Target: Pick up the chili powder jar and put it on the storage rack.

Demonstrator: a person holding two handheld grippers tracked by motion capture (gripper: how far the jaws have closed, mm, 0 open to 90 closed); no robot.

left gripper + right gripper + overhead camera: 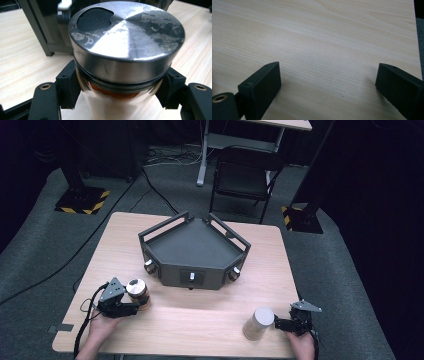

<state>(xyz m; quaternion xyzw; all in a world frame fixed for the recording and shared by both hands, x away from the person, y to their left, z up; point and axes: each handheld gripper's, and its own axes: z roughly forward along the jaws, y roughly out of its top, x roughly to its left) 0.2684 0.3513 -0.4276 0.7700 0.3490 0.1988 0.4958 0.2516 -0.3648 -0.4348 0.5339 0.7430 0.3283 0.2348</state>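
Note:
A glass spice jar (137,291) with a brushed metal lid and reddish-brown powder inside stands at the table's front left. My left gripper (134,306) is shut on it: in the left gripper view both black pads press the jar (125,62) just under its lid. A white cylindrical container (258,323) stands at the front right. My right gripper (278,324) sits just right of it, held by a hand. In the right gripper view its jaws stand wide apart over bare wood, so the right gripper (328,85) is open with nothing between them.
A dark grey angular tray (195,251) with rails and small knobs on its front faces sits mid-table, just behind the jar. A black chair (245,175) and stand bases stand on the carpet beyond the table. Light wood lies between the two hands.

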